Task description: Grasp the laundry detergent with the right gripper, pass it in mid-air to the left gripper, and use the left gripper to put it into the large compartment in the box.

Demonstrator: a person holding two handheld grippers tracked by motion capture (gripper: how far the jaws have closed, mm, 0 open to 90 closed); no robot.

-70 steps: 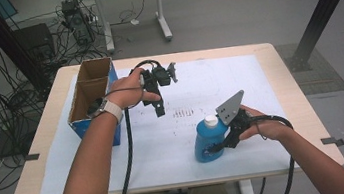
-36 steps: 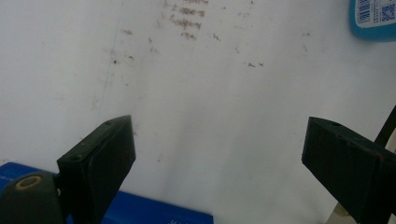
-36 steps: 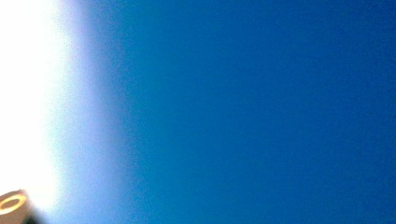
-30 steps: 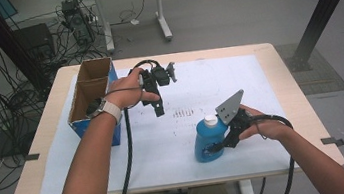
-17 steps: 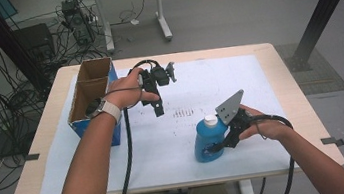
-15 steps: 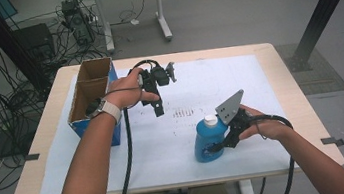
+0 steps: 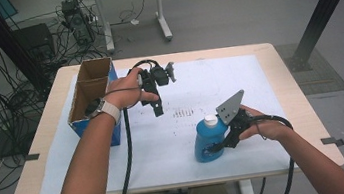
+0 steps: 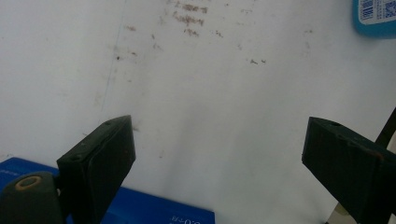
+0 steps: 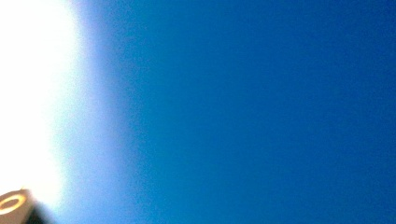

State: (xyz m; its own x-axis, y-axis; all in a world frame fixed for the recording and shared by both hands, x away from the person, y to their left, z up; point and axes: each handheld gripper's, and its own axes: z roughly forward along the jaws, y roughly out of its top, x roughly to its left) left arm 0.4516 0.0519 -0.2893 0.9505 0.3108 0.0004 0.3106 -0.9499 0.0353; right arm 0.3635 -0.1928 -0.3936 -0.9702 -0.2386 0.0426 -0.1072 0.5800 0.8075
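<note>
Nothing moved, right claw [image 7: 218, 146] gripping blue bottle [image 7: 207, 140], label unreadable

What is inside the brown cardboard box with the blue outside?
The open brown cardboard box with blue outside shows bare brown inner walls and a middle divider. Its floor is hidden from the high view, so contents stay unknown.

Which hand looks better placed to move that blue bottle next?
Probably the right: the right gripper is already closed on the blue bottle, while the left gripper hangs open near the cardboard box.
</note>
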